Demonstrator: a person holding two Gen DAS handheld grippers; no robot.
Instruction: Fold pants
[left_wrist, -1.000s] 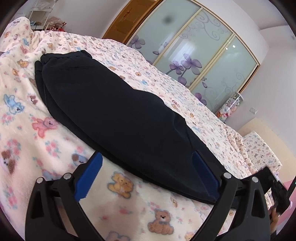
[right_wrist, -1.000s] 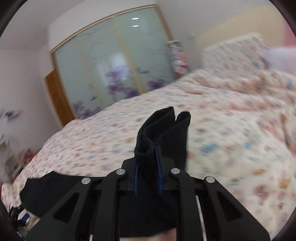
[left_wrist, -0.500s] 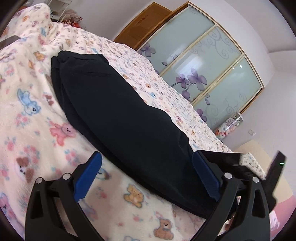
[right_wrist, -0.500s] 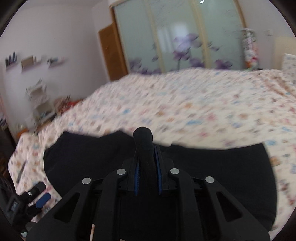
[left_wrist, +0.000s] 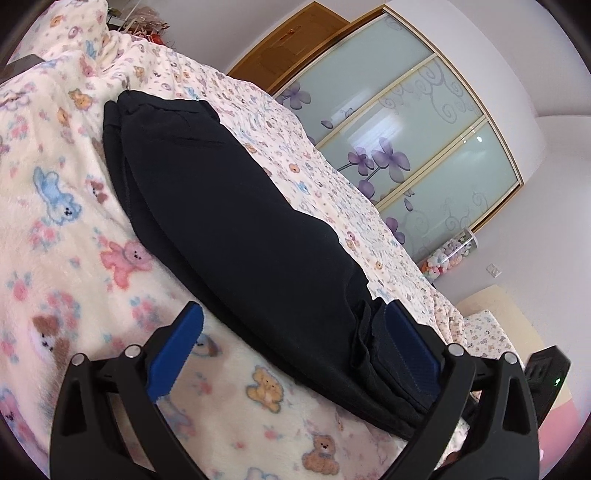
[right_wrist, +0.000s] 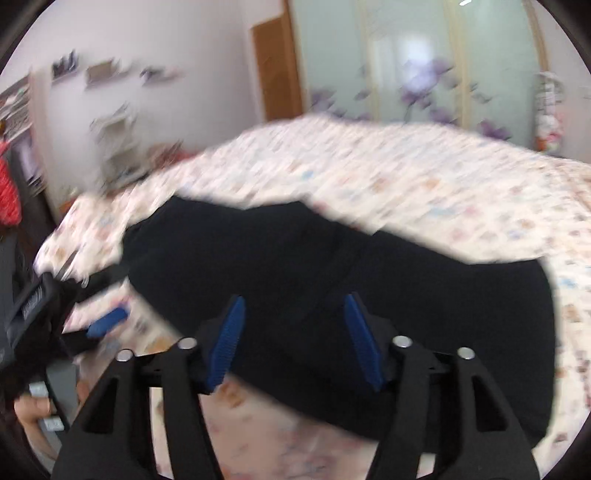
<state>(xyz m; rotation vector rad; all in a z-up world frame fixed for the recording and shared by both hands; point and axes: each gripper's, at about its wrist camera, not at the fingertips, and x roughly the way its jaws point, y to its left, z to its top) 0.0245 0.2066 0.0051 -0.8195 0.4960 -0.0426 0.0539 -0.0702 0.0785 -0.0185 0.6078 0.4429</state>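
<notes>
The black pants (left_wrist: 236, 221) lie folded over themselves in a long dark band on the bed. My left gripper (left_wrist: 291, 347) is open, low over the bedspread at the near edge of the pants; its right pad touches bunched cloth. In the blurred right wrist view the pants (right_wrist: 406, 273) spread across the bed, and my right gripper (right_wrist: 295, 336) is open just above their near edge, holding nothing. The left gripper also shows in that view (right_wrist: 107, 321) at the far left.
The bedspread (left_wrist: 55, 229) has a teddy-bear print. A sliding wardrobe with purple flowers (left_wrist: 406, 122) and a wooden door (left_wrist: 295, 40) stand beyond the bed. A jar of plush toys (left_wrist: 450, 254) stands by the wall. Shelves (right_wrist: 114, 140) are at the left.
My right gripper carried the pant legs over onto the rest of the pants, then opened and let go. My left gripper stayed open and shifted slightly along the near edge.
</notes>
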